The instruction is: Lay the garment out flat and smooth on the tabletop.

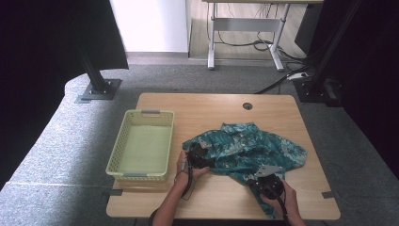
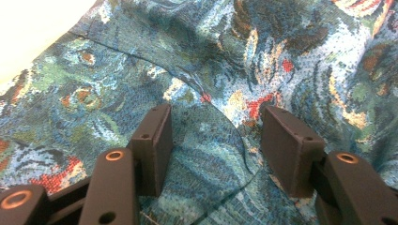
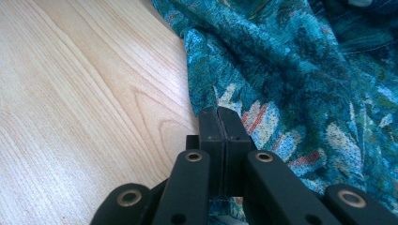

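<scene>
A teal shirt with a leafy print lies crumpled on the right half of the wooden table. My left gripper rests at the shirt's left edge. In the left gripper view it stands open, with a raised fold of the shirt between the jaws. My right gripper is at the shirt's near edge. In the right gripper view it is shut on the hem of the shirt, just beside bare table.
A pale yellow-green plastic basket, with nothing in it, stands at the table's left side. A round cable hole sits near the far edge. Beyond the table are grey carpet, black stands and a white desk frame.
</scene>
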